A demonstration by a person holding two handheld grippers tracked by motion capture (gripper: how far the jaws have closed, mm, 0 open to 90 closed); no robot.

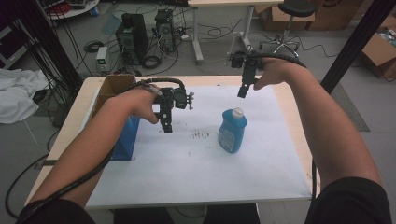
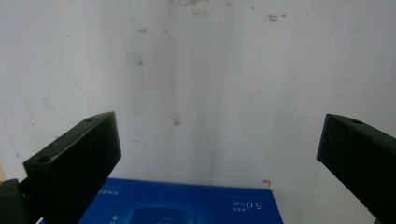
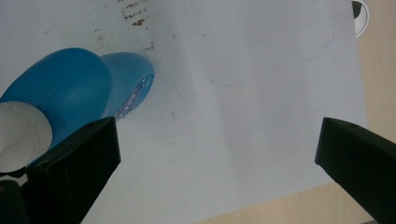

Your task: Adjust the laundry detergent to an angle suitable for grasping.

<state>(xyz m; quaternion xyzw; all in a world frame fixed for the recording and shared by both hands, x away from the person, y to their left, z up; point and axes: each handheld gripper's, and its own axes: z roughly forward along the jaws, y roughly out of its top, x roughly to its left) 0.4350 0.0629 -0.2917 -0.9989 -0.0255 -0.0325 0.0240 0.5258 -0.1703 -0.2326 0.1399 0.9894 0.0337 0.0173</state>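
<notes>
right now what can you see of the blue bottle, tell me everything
The blue bottle looks like glossy plastic, flat-sided with rounded shoulders, a white cap and a pale printed label on its front. It stands upright, cap on, on the white sheet right of centre. Nothing touches it but the sheet; the right gripper hangs open above and behind it.

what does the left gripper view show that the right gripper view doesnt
Left gripper view alone: the top of a blue box with white print, just below its open gripper.

Right gripper view alone: the blue bottle with its white cap, seen from above beside its open gripper, plus the bare wooden table edge.

Both: the stained white sheet under two wide-apart black jaws holding nothing.
</notes>
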